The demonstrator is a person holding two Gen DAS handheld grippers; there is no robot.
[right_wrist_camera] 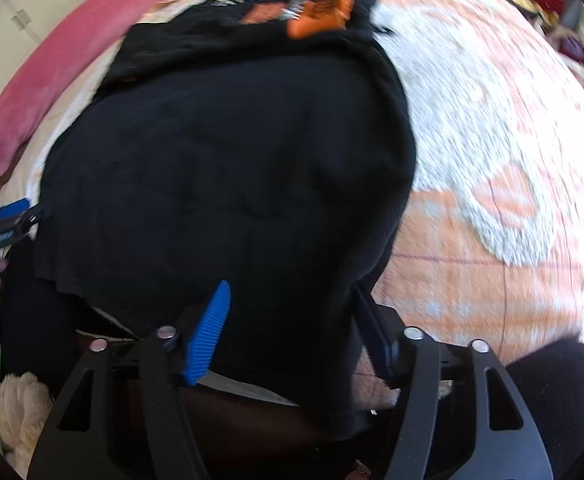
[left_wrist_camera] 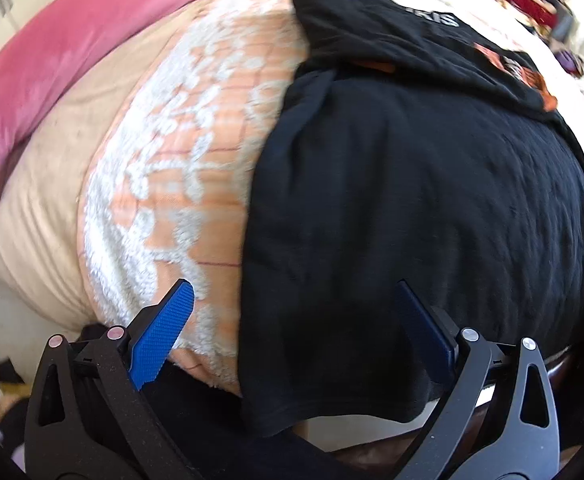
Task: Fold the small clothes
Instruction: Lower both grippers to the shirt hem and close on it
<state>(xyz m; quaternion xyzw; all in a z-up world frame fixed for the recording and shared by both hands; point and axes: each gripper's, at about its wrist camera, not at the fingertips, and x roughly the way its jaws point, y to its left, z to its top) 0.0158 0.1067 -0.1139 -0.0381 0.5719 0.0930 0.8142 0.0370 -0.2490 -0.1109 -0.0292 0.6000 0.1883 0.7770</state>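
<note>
While both jaws stand apart: nothing gripped.
Left tool (left_wrist_camera: 292, 312): open over shirt's near edge.
Right tool (right_wrist_camera: 292, 316): open, straddling the near hem.
Black shirt (left_wrist_camera: 412, 200): ahead on bed (left_wrist_camera: 196, 152), top part turned down.
Left: further folds, seemingly.

Matte black linkage arms with triangular cutouts and round silver pivot screws on left gripper (left_wrist_camera: 292, 312) and right gripper (right_wrist_camera: 292, 312); ribbed blue pads (right_wrist_camera: 208, 336) lining jaws.
</note>
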